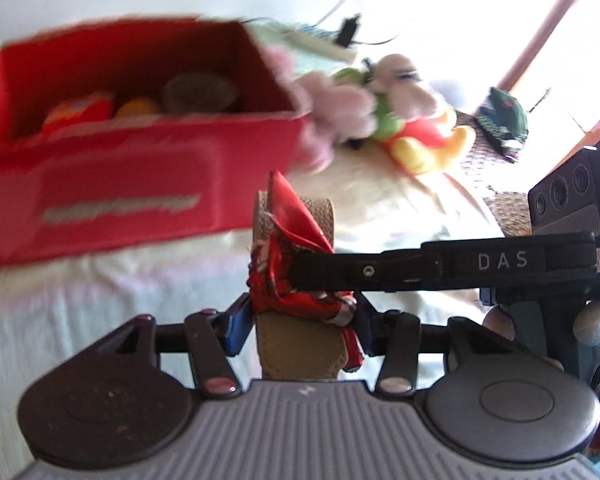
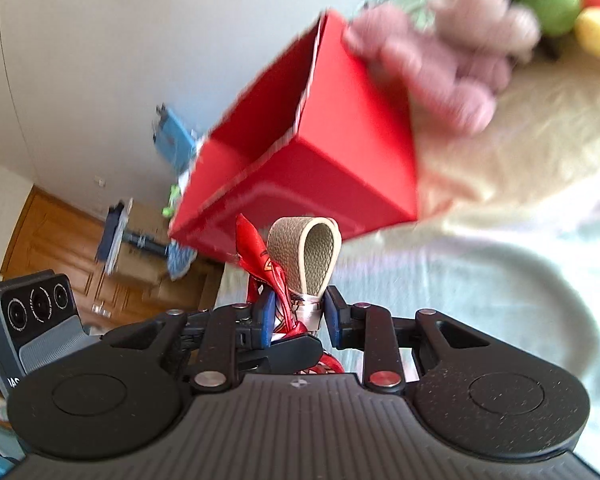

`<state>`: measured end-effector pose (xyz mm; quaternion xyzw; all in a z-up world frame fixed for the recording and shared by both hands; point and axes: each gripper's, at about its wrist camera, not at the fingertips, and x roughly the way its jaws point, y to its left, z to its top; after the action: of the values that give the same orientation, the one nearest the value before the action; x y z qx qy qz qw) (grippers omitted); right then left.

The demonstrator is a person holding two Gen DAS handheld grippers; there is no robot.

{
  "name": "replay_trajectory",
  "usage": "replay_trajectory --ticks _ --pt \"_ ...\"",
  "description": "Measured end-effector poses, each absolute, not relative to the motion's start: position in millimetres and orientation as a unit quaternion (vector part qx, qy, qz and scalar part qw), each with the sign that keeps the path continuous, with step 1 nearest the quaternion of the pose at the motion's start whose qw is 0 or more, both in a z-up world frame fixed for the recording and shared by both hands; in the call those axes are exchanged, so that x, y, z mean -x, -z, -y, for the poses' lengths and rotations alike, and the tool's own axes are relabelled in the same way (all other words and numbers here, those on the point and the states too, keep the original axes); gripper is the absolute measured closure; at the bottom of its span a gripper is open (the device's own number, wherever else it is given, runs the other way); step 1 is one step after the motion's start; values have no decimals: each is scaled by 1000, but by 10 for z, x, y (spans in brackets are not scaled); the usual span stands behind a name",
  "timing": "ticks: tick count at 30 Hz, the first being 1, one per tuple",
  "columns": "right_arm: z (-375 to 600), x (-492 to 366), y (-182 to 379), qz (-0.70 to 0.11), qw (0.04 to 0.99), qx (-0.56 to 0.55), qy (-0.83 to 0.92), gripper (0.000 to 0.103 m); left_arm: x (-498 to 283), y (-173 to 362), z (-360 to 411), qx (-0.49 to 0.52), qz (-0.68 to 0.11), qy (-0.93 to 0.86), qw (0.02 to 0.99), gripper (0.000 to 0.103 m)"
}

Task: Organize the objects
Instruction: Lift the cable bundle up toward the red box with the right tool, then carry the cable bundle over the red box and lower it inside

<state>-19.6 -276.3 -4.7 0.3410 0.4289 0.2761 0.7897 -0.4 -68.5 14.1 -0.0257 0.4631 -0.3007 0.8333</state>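
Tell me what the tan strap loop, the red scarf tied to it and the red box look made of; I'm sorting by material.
Tan strap loop: likely leather or faux leather, matte, pebbled grain with stitched edges. Red scarf: probably silk or satin, glossy, sharply creased, printed pattern. Red box: apparently cardboard, smooth matte, thin stiff walls with pale cut edges.

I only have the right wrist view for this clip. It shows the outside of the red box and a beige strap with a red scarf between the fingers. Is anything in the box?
Observer: Yes. The left wrist view looks into the red box. It holds a red and yellow packet, something orange and a round grey-brown item.
Operator: Is the left gripper on the strap too?
Observer: Yes, the left gripper is closed on the beige strap, lower down its length.
Operator: Anything beyond the plush toy?
Observer: A dark green knitted item lies past the plush toy, on the side away from the box.
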Motion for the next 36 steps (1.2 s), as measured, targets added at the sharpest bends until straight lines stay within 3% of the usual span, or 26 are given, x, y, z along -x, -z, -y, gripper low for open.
replay_trajectory --ticks 10,20,27,36 --pt "2984 205 -366 -349 833 -348 -252 75 -116 -632 976 6 -394 360 846 54" --pt "2802 -302 -852 -293 853 -314 -295 75 -443 -1117 727 20 -322 352 879 54" --pt "2286 -986 -983 -311 835 -298 -343 75 -851 -1323 261 23 -312 301 901 54" --pt "1603 -1762 -704 -395 783 -310 -368 75 -1461 -1164 -339 26 -366 239 899 54"
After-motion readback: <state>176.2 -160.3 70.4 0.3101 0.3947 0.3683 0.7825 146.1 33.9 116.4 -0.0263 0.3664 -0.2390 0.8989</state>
